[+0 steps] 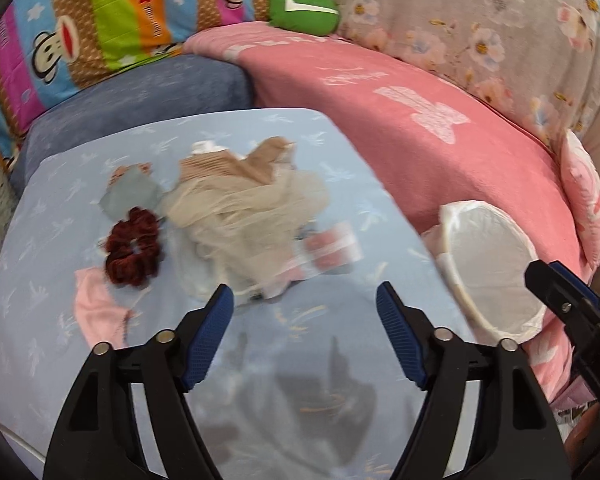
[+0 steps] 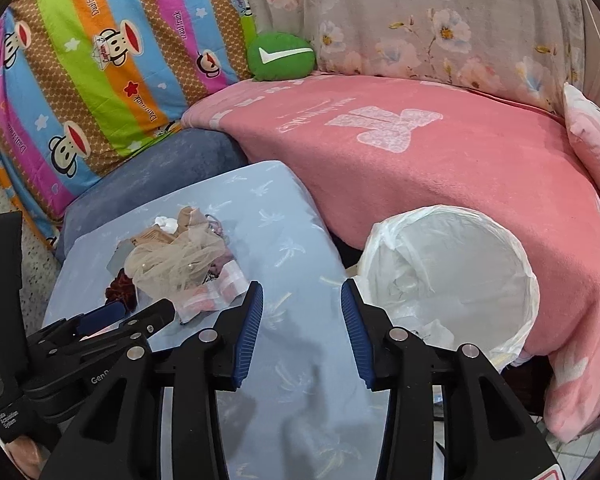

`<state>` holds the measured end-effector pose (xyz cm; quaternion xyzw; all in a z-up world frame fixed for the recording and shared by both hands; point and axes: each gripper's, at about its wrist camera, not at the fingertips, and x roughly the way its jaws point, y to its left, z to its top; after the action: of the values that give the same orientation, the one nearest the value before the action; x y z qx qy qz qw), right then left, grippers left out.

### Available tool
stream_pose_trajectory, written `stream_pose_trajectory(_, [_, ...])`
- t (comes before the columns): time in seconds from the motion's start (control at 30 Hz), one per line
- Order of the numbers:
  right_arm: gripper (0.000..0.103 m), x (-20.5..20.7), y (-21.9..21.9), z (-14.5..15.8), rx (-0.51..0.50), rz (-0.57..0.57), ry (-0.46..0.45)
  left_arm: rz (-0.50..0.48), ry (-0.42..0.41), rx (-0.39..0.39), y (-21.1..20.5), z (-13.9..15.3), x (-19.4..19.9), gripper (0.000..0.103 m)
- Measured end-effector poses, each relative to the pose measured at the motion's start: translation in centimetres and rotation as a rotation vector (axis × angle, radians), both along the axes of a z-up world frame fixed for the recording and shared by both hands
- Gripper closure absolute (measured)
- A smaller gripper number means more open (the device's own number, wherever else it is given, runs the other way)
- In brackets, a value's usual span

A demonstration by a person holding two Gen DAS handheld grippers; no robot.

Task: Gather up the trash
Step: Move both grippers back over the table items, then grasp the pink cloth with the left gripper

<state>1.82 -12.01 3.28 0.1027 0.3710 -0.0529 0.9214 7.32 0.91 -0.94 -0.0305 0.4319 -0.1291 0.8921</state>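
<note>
Two claws point(image 1: 305, 298) point(image 2: 302, 292) spread, empty | one bin point(image 2: 452, 272) | one scrunchie point(image 1: 134, 246)

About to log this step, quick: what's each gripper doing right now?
Left gripper: open, jaws wide apart, nothing between them.
Right gripper: open, jaws apart, holding nothing.

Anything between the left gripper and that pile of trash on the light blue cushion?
Nothing: in the left wrist view only bare light blue cushion separates the left gripper from the pile of trash.
</note>
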Motion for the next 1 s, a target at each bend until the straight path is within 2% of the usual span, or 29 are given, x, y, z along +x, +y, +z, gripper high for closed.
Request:
stream_pose_trajectory(0.2, [0.056,0.6,2.8,-0.6,-0.006,0.044,0.013,0.087,0.015,0.033,4.4,-1.7,-0.1,0.015])
stream_pose_trajectory(0.47, [0.051,1.6,6.1,-1.6,-0.017,0.100,0.038,0.214,0.079,0.041,10.6,-4.5,0.7,0.014])
stream_pose_trajectory(0.7, [0.049,2.8,8.4,-2.5,-0.013,0.137,0.060,0.275,0.114,0.023,14.1,-6.1,1.6,0.015])
stream_pose_trajectory(0.87, [0.049,4.2,10.3,-3.1,-0.009,0.170,0.074,0.276,0.127,0.001,15.0,-6.8,2.5,0.024])
stream_pose_trajectory(0.97, [0.049,5.1,11.7,-3.2,-0.010,0.195,0.076,0.269,0.145,-0.004,15.3,-7.5,3.1,0.040])
stream_pose_trajectory(1.0, [0.049,5.4,12.3,-3.3,-0.011,0.204,0.077,0.267,0.156,-0.008,15.4,-7.7,3.3,0.050])
